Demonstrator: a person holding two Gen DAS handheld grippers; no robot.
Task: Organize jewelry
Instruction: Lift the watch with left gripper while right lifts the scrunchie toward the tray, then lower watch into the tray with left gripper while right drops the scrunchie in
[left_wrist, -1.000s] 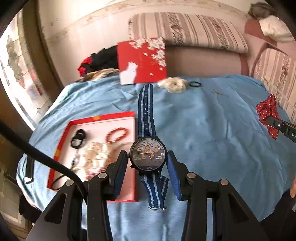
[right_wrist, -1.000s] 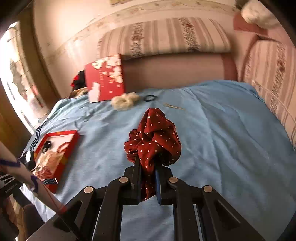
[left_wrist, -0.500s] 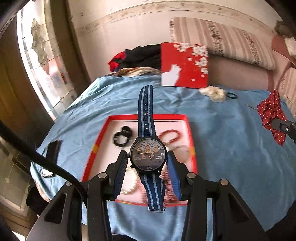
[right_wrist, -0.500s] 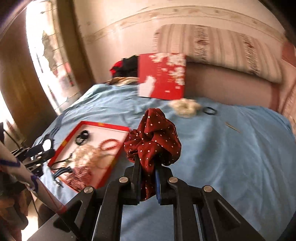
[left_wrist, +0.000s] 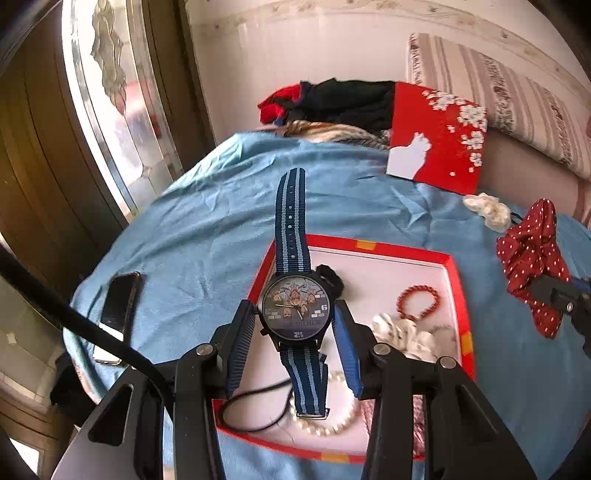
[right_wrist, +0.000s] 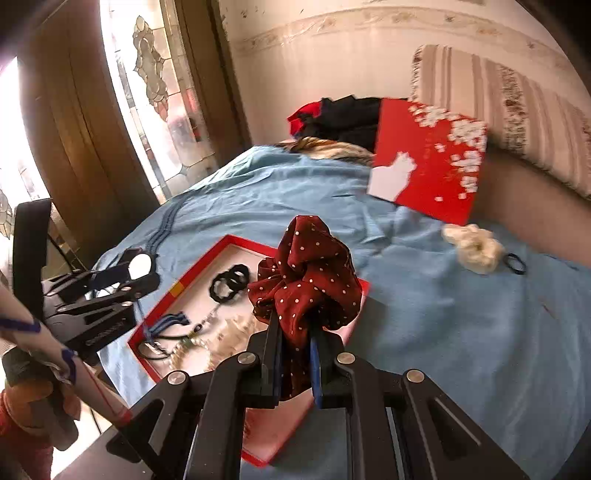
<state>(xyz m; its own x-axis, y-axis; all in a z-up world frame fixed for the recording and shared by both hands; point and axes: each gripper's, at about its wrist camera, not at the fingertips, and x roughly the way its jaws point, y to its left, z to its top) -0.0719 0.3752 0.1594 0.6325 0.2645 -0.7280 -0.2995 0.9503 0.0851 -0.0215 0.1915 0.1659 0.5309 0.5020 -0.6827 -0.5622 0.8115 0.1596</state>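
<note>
My left gripper (left_wrist: 295, 317) is shut on a watch (left_wrist: 294, 307) with a dark face and a blue striped strap, held above the red-rimmed jewelry tray (left_wrist: 458, 280). My right gripper (right_wrist: 295, 339) is shut on a dark red polka-dot scrunchie (right_wrist: 306, 273), held above the same tray (right_wrist: 199, 269). The scrunchie also shows at the right of the left wrist view (left_wrist: 532, 258). The tray holds a black hair tie (right_wrist: 229, 282), a red bead bracelet (left_wrist: 419, 302), a pearl necklace (left_wrist: 332, 424) and a black cord. The left gripper also shows in the right wrist view (right_wrist: 122, 277).
A red box lid with white blossoms (left_wrist: 439, 144) leans at the back of the blue bed cover (left_wrist: 207, 229). A cream scrunchie (right_wrist: 474, 247) and a black hair tie (right_wrist: 515, 263) lie near it. A phone (left_wrist: 120, 302) lies by the bed's left edge. Clothes (left_wrist: 343, 99) are piled behind.
Both grippers have swung left with their loads. The tray now lies right under the watch and the scrunchie. Both grips are unchanged.
</note>
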